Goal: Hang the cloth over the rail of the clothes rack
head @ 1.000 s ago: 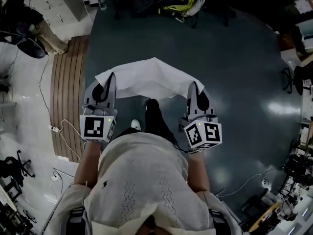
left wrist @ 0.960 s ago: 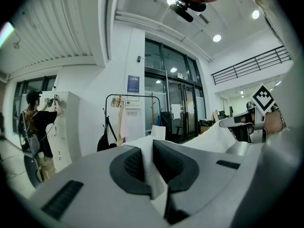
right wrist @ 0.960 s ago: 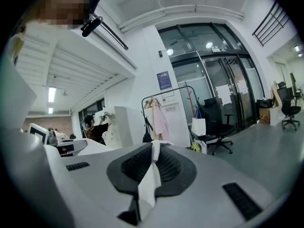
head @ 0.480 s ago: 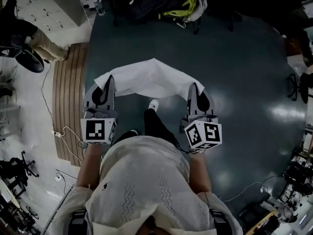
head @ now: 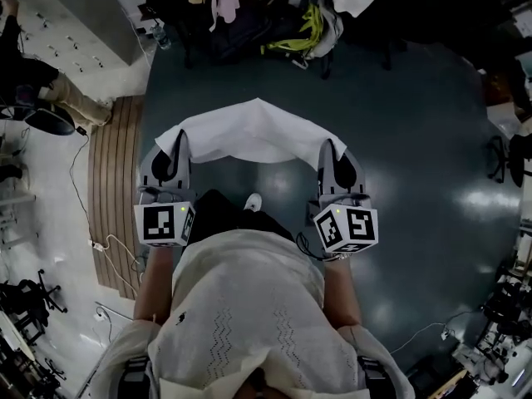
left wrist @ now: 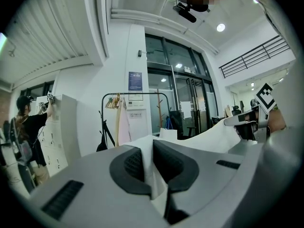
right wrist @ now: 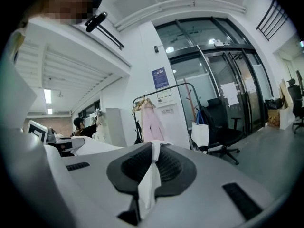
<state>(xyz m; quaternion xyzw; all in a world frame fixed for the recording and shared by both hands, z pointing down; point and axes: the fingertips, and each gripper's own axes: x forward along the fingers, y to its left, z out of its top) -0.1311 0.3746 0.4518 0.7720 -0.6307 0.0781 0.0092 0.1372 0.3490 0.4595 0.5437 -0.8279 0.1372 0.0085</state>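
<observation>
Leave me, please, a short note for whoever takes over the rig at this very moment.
Left tool: shut on one end of the cloth.
Right tool: shut on the other end.
The cloth hangs spread between them in front of the person, clear of the floor.
The clothes rack stands ahead by the white wall, with garments on it.
Done: cloth picked up and spread.
Left: carry it to the rack, drape it over the rail, open both tools.

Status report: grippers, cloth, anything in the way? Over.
Both shut on white fabric cloth: left gripper, right gripper; it spans between them. Ahead, black metal clothes rack, not reached. On it, pink garment.
</observation>
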